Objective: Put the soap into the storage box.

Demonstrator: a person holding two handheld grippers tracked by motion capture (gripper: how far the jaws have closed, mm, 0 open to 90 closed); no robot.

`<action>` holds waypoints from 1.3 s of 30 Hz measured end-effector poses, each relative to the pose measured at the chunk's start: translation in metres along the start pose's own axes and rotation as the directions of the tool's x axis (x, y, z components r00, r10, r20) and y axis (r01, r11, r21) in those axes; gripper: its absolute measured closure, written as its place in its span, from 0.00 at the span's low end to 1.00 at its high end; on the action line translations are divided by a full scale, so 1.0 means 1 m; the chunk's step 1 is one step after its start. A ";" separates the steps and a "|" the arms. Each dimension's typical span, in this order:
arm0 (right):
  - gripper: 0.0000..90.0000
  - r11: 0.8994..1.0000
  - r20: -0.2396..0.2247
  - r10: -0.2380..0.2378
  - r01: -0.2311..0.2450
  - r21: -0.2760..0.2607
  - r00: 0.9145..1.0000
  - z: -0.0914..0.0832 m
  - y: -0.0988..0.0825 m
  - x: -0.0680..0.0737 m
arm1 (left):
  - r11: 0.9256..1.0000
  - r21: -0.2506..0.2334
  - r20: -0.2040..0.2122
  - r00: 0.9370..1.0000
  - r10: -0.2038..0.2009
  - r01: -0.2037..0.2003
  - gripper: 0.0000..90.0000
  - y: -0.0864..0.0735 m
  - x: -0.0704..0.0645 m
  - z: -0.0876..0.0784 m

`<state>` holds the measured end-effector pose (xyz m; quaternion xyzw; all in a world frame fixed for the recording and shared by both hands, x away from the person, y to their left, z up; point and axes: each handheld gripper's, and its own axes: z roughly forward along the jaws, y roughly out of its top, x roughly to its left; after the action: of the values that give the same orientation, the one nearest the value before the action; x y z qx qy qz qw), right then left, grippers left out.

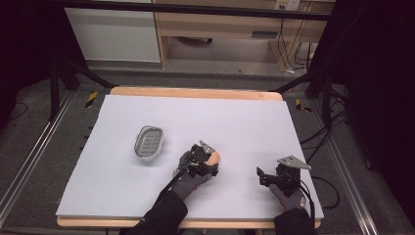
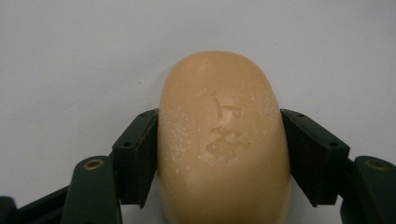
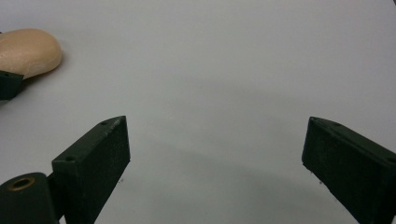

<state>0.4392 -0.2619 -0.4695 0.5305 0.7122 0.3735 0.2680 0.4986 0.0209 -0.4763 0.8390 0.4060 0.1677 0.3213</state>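
A tan oval soap bar (image 2: 224,140) lies on the white table sheet (image 1: 244,122), near the middle of the front half. My left gripper (image 2: 219,114) is shut on it, a black pad pressed against each long side. In the high view the soap (image 1: 214,157) pokes out past the left gripper (image 1: 208,161), which a gloved hand holds. My right gripper (image 1: 262,175) rests low near the front right, pointing left toward the soap. Its jaws stand wide apart in the right gripper view (image 3: 217,126) with only bare sheet between them. The soap (image 3: 28,51) shows at that view's upper left.
A metal oval soap dish (image 1: 148,142) with a slotted bottom sits on the sheet, left of the soap. The table's wooden edge (image 1: 195,92) runs along the back. Dark frame legs and cables stand on the floor at both sides.
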 end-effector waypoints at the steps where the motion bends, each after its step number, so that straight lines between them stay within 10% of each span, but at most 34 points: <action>1: 0.09 1.000 -0.002 0.003 -0.003 0.001 1.000 0.000 0.000 0.000 | 1.000 0.000 0.001 1.000 0.000 0.000 0.35 0.000 0.000 0.000; 39: 0.09 1.000 0.007 -0.001 0.001 -0.001 1.000 -0.001 0.000 0.000 | 0.995 -0.094 0.013 1.000 0.026 -0.025 0.35 0.003 0.010 -0.062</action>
<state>0.4385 -0.2619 -0.4688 0.5315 0.7113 0.3718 0.2709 0.4728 0.0530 -0.4282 0.8292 0.3846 0.1847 0.3610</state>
